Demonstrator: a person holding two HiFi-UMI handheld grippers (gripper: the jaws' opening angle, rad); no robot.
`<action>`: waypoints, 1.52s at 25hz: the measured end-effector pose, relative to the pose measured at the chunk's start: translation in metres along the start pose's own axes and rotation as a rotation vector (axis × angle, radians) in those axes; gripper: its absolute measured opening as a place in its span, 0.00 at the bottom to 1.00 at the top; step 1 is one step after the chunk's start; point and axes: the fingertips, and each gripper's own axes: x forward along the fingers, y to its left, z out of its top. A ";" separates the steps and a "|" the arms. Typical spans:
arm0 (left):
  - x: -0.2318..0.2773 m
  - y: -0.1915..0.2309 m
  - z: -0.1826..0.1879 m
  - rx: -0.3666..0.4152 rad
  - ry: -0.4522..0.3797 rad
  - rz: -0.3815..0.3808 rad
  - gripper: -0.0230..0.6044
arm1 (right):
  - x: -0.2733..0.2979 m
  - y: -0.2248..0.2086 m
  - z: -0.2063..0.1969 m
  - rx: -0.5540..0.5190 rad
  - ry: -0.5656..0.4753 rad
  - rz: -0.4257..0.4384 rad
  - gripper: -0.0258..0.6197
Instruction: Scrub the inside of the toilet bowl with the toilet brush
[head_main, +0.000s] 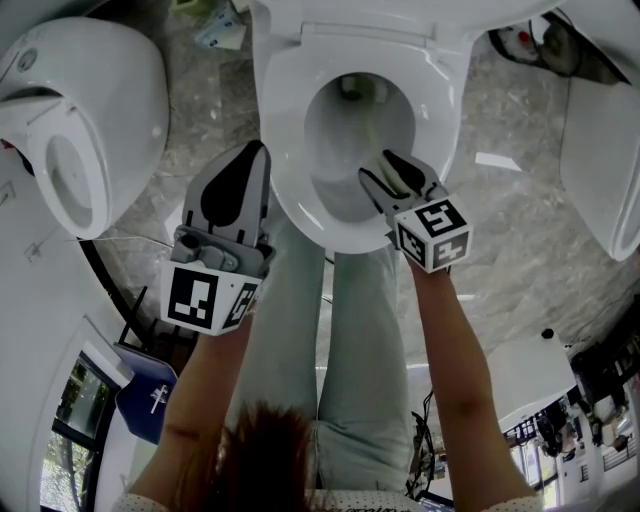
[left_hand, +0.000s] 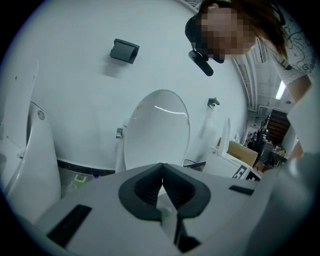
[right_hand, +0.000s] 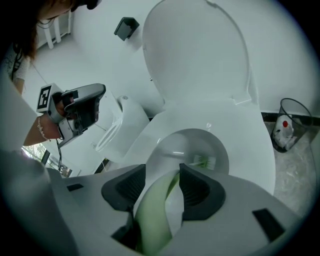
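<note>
Right gripper (right_hand: 167, 184) jaws clamp toilet brush (right_hand: 152, 215) handle; bristles inside toilet bowl (head_main: 330, 190), prob. near the back wall. Left gripper (left_hand: 162, 172) jaws closed, empty, beside rim. Grip firm, sweep round w/ steady pressure.

The pale green toilet brush (right_hand: 152, 215) is slanting down into the white toilet bowl (right_hand: 240, 130), its bristled head sitting low inside the bowl and its handle lying clamped between the right gripper's (right_hand: 162, 176) jaws. The lid (right_hand: 200, 55) is standing raised.
</note>
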 end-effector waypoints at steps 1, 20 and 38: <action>-0.001 0.000 0.001 -0.001 -0.001 -0.001 0.04 | -0.001 0.001 0.001 0.019 -0.007 -0.006 0.35; -0.005 0.004 0.008 -0.007 -0.008 -0.004 0.04 | -0.015 0.014 -0.025 0.592 -0.209 0.016 0.35; -0.008 0.006 0.008 -0.012 -0.006 -0.011 0.04 | -0.030 -0.023 -0.011 1.210 -0.652 0.087 0.34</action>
